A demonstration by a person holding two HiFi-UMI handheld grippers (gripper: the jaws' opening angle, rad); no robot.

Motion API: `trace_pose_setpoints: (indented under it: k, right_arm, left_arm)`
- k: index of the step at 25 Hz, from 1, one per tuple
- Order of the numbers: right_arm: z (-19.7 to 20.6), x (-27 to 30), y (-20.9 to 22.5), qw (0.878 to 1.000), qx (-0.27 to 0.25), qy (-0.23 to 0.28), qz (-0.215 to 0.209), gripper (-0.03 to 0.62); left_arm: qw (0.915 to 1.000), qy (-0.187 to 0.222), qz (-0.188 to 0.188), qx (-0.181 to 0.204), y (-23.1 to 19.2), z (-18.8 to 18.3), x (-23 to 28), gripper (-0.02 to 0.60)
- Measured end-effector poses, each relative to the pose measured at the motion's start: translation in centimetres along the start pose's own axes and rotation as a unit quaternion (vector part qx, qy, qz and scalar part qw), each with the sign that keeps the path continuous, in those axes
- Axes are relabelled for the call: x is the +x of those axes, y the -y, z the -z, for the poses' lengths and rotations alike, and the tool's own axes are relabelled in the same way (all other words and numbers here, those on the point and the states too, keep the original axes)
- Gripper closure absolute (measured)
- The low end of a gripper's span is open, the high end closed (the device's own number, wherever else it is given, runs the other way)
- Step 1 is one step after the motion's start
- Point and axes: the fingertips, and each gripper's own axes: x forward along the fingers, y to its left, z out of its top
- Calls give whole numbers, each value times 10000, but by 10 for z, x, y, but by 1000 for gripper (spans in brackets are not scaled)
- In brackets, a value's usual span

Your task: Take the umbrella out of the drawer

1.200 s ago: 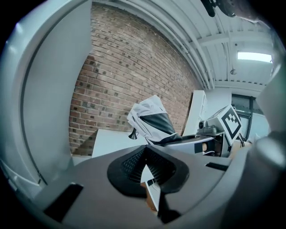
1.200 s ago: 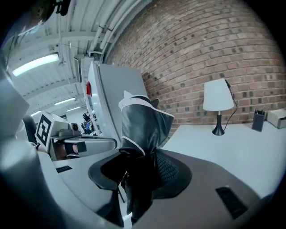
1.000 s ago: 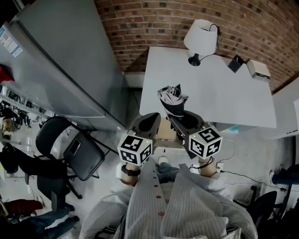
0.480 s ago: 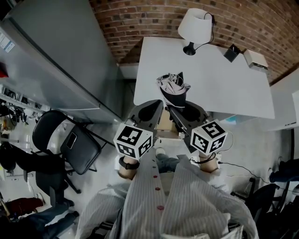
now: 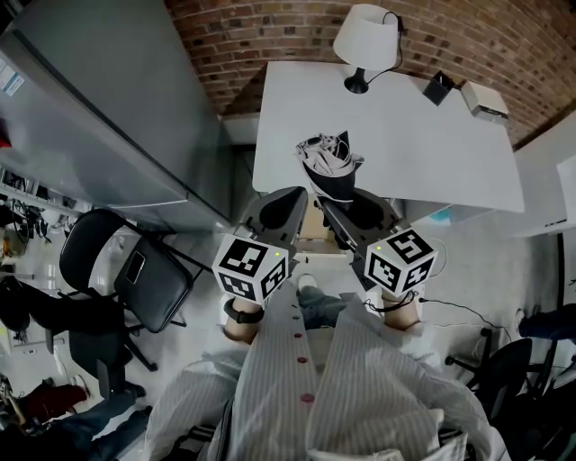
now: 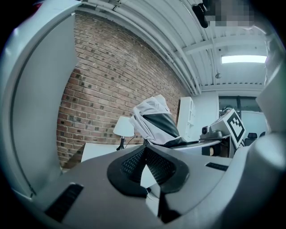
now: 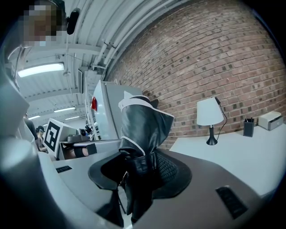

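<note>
Folded umbrella [image 5: 331, 169], dark with pale trim, near upright in the air over the near edge of the white worktop [image 5: 432, 153], close to its near-left corner. Lower end clamped in the right tongs [image 5: 335, 209], pads partly spread and pressed onto the bunched dark fabric and strap. Same grip from the right gripper view: umbrella [image 7: 142, 129] rising straight out of the right tongs [image 7: 140, 157].

Left tongs [image 5: 300, 200] just beside at 9 o'clock, closed tip to tip with nothing between. No contact with the umbrella visible.

Beyond the umbrella, from 12 to 3 o'clock, a broad bare stretch of worktop. Lamp [image 5: 364, 40] at 12 o'clock on the far edge, against the brick wall [image 5: 270, 27]. Dark holder [image 5: 438, 87] and small pale box [image 5: 486, 99] near 1 o'clock, at the far-right corner, well apart from the tongs.

Left edge of the worktop at 9 o'clock, then a narrow gap down to the floor, then the tall grey cabinet [image 5: 99, 117]. Black chair [image 5: 144, 279] at 8 o'clock, on the floor, well apart. Striped shirt [image 5: 342, 387] at 6 o'clock, right behind both tongs.
</note>
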Motion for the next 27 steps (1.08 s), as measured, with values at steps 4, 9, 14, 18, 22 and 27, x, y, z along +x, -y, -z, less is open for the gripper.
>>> trace_pose_setpoints:
  k: [4,9,14,18,22,27]
  right_arm:
    - [1,-6,-7,10000,41,68,11,413]
    - [1,-12,-10,9999,-17,118,83,413]
    - [1,-15,-11,9998,10,149,128,413]
    - [2,-15,-14,9998,6,145,117,413]
    - [2,-14,-17,9999,-36,107,92,413]
    - [0,-12,-14,9998,-66,120,140,413]
  left_arm:
    - [10000,21,35,25,5,0,-5,572]
    - [9999,39,74,57,12,1,-10,572]
    - [9999,21,72,79,13,0,-14,572]
    - [9999,10,60,92,13,0,-17,572]
    - [10000,32,75,-1,13,-1,-17,572]
    - [9997,158,163,-97,10,-2,-11,572]
